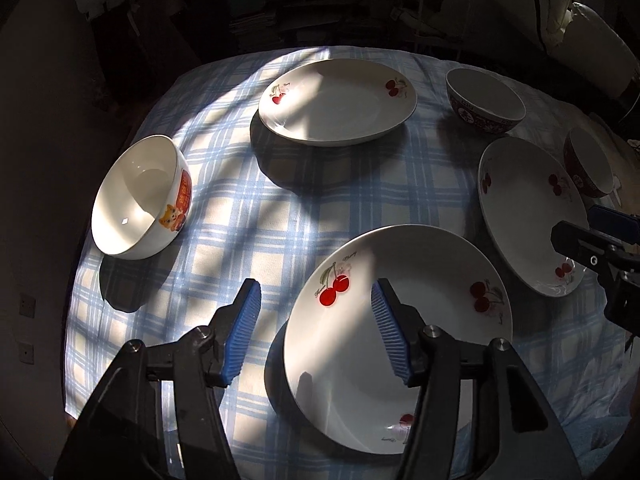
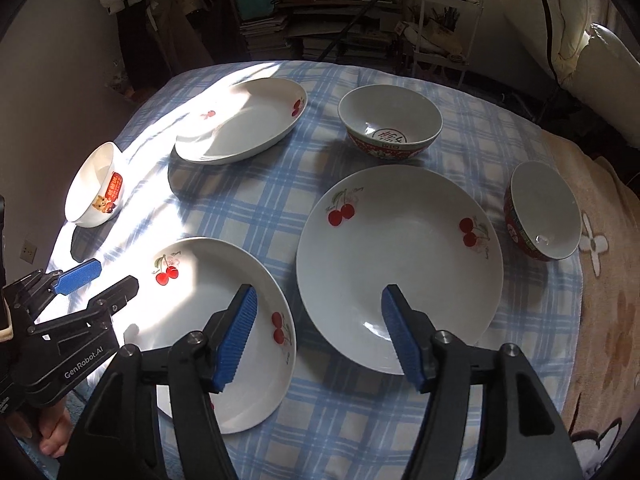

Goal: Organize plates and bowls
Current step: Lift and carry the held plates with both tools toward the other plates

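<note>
You held the left hand-held gripper (image 1: 316, 312) spread above the near plate (image 1: 400, 320), its blue pads (image 1: 244, 332) apart, nothing between them. Your right hand-held gripper (image 2: 318, 328) was also spread and empty, over the gap between the near plate (image 2: 208, 320) and the big plate (image 2: 400, 264).

All plates sat face up on the bench (image 2: 360, 420); round, so no long axis. Cherry prints marked their rims. The far plate (image 2: 244, 120) lay at the back left. The white bowl (image 1: 140, 196) near the left edge sat mouth up, its cat print facing right. The red bowl (image 2: 390, 120) stood upright at the back; a second red bowl (image 2: 544, 210) stood at the right, just off the cloth edge.

The blue-checked cloth (image 1: 320, 200) covered the bench, with sun in patches on its left half. A beige floral blanket (image 2: 608, 300) showed at the right. Cluttered shelves (image 2: 312, 20) stood behind.
</note>
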The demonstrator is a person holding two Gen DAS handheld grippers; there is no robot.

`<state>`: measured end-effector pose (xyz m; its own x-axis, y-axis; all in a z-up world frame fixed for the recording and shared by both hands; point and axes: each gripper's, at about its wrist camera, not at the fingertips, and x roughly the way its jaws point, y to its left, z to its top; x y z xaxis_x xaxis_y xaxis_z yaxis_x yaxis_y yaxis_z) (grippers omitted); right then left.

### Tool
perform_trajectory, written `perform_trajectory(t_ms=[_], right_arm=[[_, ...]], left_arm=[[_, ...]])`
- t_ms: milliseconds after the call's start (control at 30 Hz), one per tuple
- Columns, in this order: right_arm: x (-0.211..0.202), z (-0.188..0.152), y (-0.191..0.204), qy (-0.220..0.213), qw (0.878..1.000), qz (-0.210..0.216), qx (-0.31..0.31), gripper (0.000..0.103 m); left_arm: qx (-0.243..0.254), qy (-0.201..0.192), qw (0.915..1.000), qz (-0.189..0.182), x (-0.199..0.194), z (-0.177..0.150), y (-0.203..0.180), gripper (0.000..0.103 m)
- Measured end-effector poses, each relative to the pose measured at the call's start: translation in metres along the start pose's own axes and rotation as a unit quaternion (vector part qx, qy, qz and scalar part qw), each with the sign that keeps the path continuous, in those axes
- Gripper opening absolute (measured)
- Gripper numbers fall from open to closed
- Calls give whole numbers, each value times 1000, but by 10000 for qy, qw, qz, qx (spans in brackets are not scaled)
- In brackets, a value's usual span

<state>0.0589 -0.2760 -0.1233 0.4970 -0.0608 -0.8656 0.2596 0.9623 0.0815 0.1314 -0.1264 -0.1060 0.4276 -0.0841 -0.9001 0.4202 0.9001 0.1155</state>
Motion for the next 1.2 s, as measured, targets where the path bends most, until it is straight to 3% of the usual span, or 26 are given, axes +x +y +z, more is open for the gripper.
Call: perform_trajectory(t_ms=[33, 100, 167, 467, 767, 933, 1200], right_arm=[[-1, 3, -4, -8, 10000, -44, 17, 74], [-4, 5, -14, -33, 9999, -133, 41, 90], [-6, 5, -25, -75, 9997, -241, 76, 95], [5, 4, -78, 76, 9981, -476, 383, 96], [14, 3, -126, 106, 9932, -761, 873, 96], [28, -2, -152, 263, 9905, -725, 1141, 96], [52, -4, -161, 485, 9895, -594, 1222, 94]], left_arm=[[92, 3, 10000, -27, 2, 7, -5, 60], [243, 18, 9996, -136, 3, 15, -17, 67], [350, 16, 9992, -188, 7, 22, -28, 72], [547, -106, 9980, -309, 15, 53, -69, 76], [621, 200, 9971, -384, 41, 74, -93, 76], [627, 417, 9963, -409, 62, 78, -105, 76], [618, 797, 9938, -471, 91, 81, -119, 77]])
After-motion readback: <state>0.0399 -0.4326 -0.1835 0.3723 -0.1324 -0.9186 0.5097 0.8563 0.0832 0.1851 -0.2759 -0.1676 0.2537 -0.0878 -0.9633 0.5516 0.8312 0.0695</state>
